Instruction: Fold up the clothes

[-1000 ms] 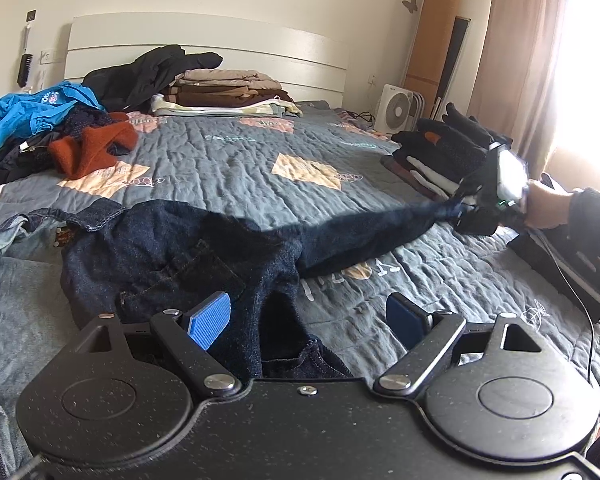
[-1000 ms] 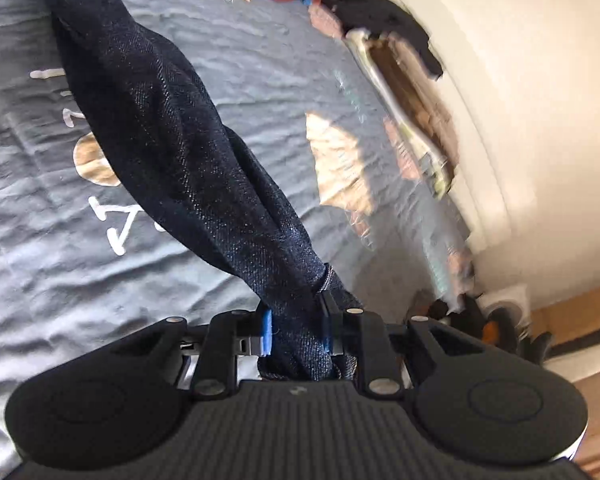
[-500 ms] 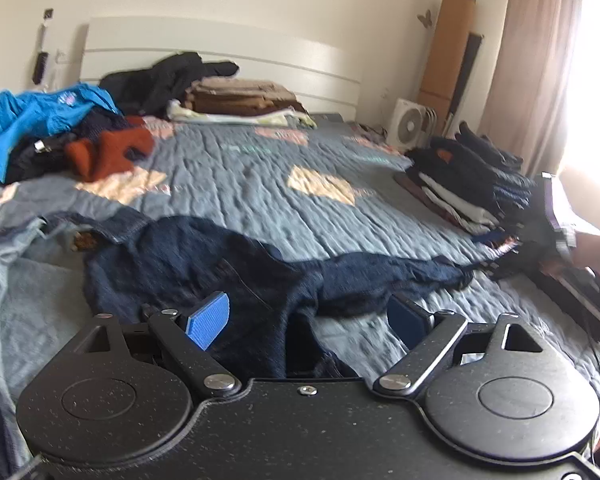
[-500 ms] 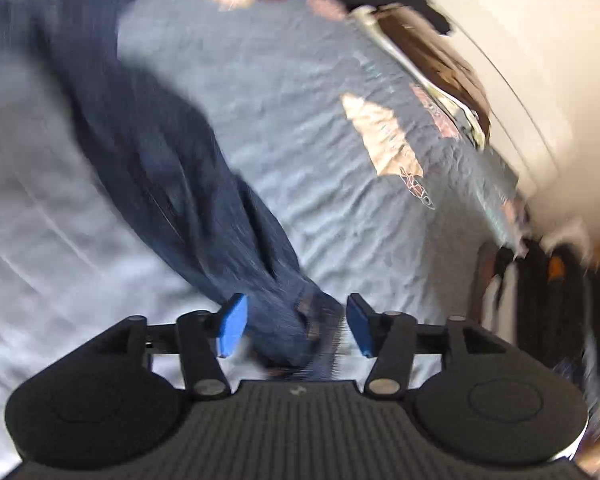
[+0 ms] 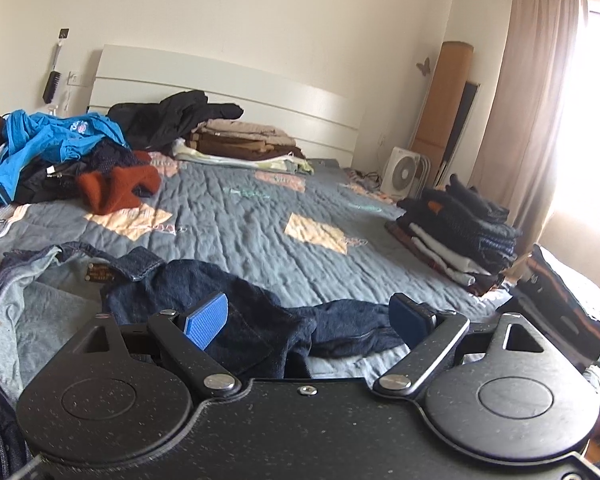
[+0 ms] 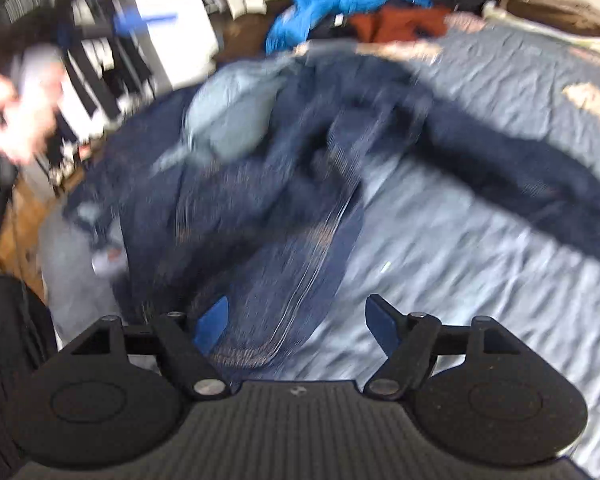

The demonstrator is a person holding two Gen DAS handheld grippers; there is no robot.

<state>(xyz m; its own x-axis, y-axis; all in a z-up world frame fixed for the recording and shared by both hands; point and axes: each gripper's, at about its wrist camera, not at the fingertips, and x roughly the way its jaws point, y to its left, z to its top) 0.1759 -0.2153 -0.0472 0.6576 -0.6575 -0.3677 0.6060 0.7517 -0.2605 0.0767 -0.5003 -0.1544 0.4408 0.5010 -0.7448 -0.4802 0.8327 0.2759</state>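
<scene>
One dark denim jacket (image 5: 228, 312) lies spread on the near part of the bed, its pale lining and collar label turned up on my left and one sleeve (image 5: 352, 320) stretched out flat to my right. I judge the sleeve lies straight like that so it can be folded back across the body, which is likely the next step. My right gripper (image 6: 296, 324) has just been opening; its blue pads now stand apart with nothing pressed between them, only the jacket's hem showing below in a badly blurred view. My left gripper (image 5: 312, 320) hangs just above the jacket's body with its jaws wide and nothing in them, denim visible through the gap. Neither tool holds cloth right now, so the jacket rests on its own weight.

Under it is a grey-blue quilt (image 5: 252, 216) with pale patches, wrinkled but flat enough to fold on. Well beyond the jacket, an unsorted heap sits at the far left, with a bright blue top (image 5: 48, 140) and a rust-red knit (image 5: 116, 188) among it. Folded brown and beige things (image 5: 240, 142) are stacked by the white headboard (image 5: 220, 80), and a darker folded stack (image 5: 460, 224) sits at the right edge of the bed, likely where this jacket will go. A small white fan (image 5: 404, 172) stands on the floor near the beige curtain (image 5: 540, 100), with bright window light behind.
</scene>
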